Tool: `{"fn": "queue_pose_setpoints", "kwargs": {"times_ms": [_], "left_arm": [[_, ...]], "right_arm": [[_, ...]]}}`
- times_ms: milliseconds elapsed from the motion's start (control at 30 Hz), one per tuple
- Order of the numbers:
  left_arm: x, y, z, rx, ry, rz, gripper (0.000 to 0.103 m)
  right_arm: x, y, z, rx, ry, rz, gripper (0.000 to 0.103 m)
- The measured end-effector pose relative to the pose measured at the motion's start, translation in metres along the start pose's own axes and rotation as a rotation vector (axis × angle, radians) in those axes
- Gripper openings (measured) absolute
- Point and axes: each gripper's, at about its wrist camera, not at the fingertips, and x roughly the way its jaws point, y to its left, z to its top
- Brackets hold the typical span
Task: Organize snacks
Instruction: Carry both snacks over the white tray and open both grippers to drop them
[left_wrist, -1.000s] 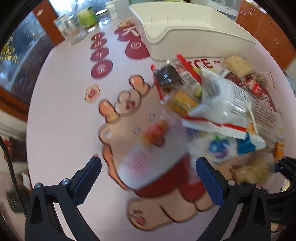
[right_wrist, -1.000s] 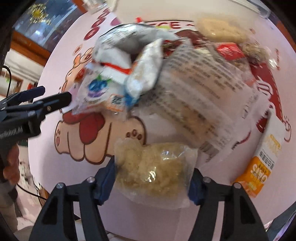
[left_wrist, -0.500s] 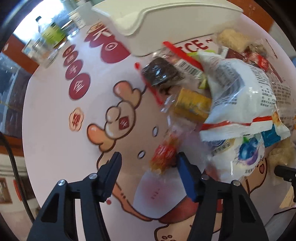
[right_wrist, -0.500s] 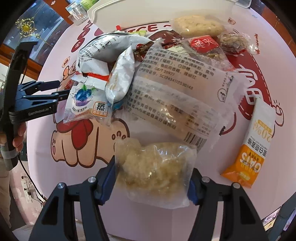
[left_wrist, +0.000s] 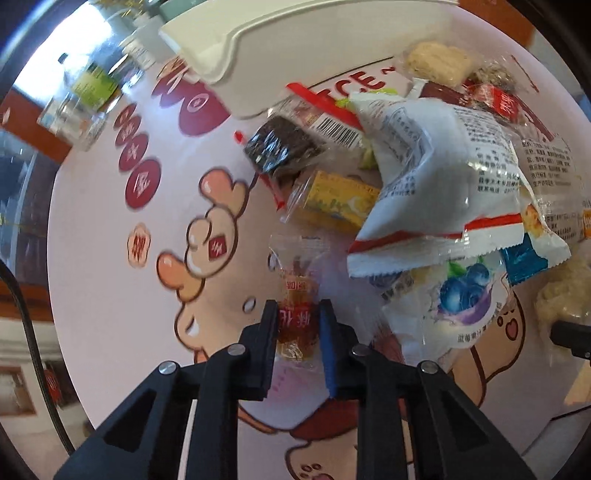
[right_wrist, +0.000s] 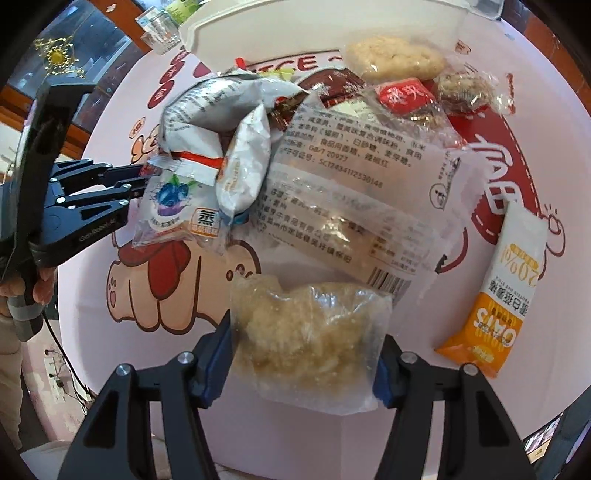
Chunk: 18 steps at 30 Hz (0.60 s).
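On a round pink table (left_wrist: 92, 295) printed with a cartoon figure, a heap of packaged snacks is being sorted with two hand-held grippers. Near the table's middle, the left gripper (left_wrist: 298, 317) is being pointed steeply downward, and its jaws, having just been closing, are being pressed against both sides of a small orange candy packet (left_wrist: 297, 317) in a clear wrapper with red characters. That packet is being held just apart from the main heap, beside a yellow boxed snack (left_wrist: 340, 201) and a dark brown bar (left_wrist: 280, 147) in clear film. A large white crinkled bag (left_wrist: 443, 177) is lying over a blueberry-printed pouch (left_wrist: 465, 295) to the packet's right. Beyond the heap, a white plastic bin (left_wrist: 295, 40) is standing at the far edge.

At the near rim, as seen from the right wrist camera, the right gripper (right_wrist: 304, 339) is being kept part-way closed, its blue pads clamped on the two sides of a clear bag of pale puffed rice cake (right_wrist: 310, 332). An orange and white oat bar (right_wrist: 506, 291) is lying to the right, apart from the heap. At the left edge, a hand (right_wrist: 40, 284) is being wrapped around the left gripper's handle.
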Motion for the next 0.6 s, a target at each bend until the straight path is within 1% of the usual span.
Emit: {"fn": "queue_pose_setpoints", "kwargs": {"times_ms": [67,167,267,333,433,600], "left_arm": [[-0.006,0.003,-0.009,-0.04,0.008,0.003,0.019],[-0.019,0.007,-0.018,-0.097,0.007,-0.013,0.019],[-0.04,0.004,-0.025,-0.125,-0.013,-0.019,0.019],[-0.06,-0.003,-0.025,-0.133,-0.042,-0.027,0.019],[-0.092,-0.011,-0.016,-0.137,-0.116,-0.042,0.019],[-0.145,-0.021,0.017,-0.178,-0.252,-0.043,0.019]], "right_arm": [[-0.008,0.0,-0.001,-0.015,-0.011,0.007,0.062],[-0.023,0.0,-0.002,-0.035,-0.03,0.017,0.062],[-0.04,0.001,-0.002,-0.055,-0.053,0.025,0.061],[-0.054,0.0,-0.002,-0.069,-0.079,0.03,0.061],[-0.073,-0.004,0.002,-0.078,-0.116,0.042,0.061],[-0.107,-0.015,0.027,-0.066,-0.2,0.066,0.061]]}}
